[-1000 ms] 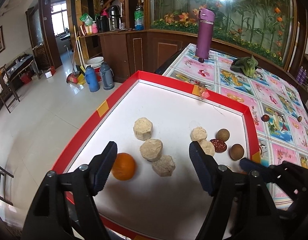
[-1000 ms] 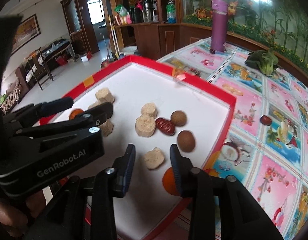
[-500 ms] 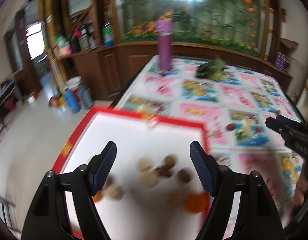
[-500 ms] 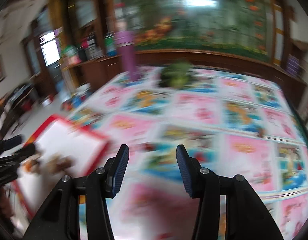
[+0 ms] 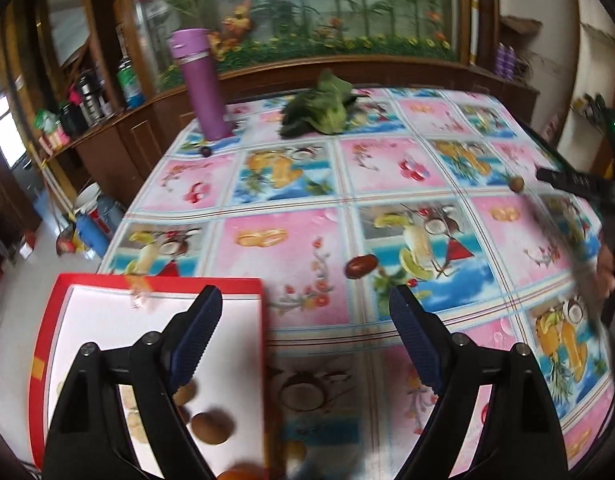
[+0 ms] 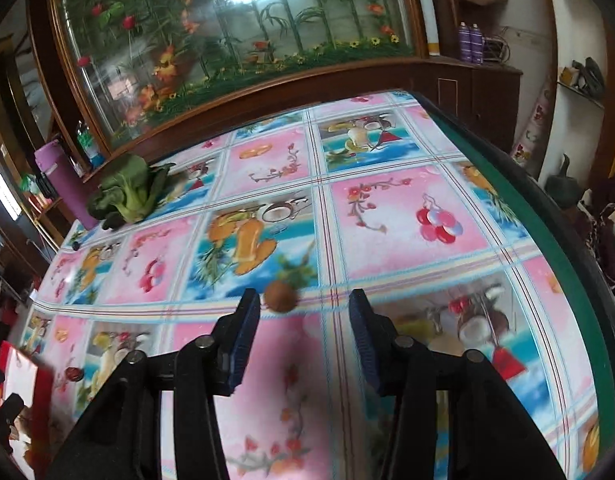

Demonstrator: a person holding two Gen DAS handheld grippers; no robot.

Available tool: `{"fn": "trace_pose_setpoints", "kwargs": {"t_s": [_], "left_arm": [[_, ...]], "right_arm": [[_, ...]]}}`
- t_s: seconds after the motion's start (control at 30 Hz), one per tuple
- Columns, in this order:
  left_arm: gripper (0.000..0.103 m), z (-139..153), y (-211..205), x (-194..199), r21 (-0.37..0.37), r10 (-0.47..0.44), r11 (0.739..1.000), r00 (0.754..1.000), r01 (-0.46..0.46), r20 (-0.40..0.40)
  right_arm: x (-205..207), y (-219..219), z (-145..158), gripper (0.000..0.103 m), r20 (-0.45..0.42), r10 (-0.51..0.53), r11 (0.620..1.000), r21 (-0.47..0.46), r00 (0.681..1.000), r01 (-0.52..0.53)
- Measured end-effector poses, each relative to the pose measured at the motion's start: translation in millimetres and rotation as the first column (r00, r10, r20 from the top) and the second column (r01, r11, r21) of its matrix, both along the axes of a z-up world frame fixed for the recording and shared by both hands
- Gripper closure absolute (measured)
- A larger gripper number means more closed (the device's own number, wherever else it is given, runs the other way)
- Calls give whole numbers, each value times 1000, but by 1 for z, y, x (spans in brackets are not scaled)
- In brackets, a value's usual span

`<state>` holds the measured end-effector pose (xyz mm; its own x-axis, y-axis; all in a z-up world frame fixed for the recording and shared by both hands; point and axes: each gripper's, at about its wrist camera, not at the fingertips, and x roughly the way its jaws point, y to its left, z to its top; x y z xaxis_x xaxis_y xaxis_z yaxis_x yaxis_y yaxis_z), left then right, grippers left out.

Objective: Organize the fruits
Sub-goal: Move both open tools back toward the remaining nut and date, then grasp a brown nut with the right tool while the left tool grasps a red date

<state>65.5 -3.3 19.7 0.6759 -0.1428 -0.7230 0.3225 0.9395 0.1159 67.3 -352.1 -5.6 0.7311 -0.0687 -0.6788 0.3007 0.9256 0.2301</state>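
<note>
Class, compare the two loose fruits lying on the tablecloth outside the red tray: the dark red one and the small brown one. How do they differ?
The red date is oblong, glossy and dark red; the round brown fruit is dull and tan. The date lies near the red tray, ahead of the left tongs; the brown fruit lies far from it, just before the right tongs. Both rest ungripped on the tablecloth.

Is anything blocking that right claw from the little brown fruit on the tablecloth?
Nothing visible. The brown fruit lies just ahead of the open right gripper, nearer its left finger, with only bare tablecloth between.
</note>
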Motion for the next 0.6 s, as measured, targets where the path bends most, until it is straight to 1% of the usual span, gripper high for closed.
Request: {"fn": "trace_pose_setpoints", "kwargs": {"t_s": [0.03,0.13,0.23,0.33,0.43,0.6], "left_arm": [[17,-1,-2,2,5,-10,1000,1000,10,-2],[17,-3,-5,9,23,-12,1000,1000,12,-3],[17,-5,-8,15,40,-19,999,1000,18,4],[17,-8,-12,21,45,-28,999,1000,28,-1],[17,-15,-19,25,40,-42,998,999,42,-9],[17,-30,-31,38,54,-45,997,998,47,-38]], "right_arm": [[5,1,-1,59,-6,12,1000,-5,1000,-12],[20,11,-5,59,-40,35,998,-57,999,-37],[33,19,-14,66,-82,47,995,-80,995,-54],[36,21,-20,72,-114,20,994,-107,993,-33],[34,15,-27,78,-130,10,994,-110,991,-25],[35,13,-27,81,-122,19,995,-93,992,-31]]}}
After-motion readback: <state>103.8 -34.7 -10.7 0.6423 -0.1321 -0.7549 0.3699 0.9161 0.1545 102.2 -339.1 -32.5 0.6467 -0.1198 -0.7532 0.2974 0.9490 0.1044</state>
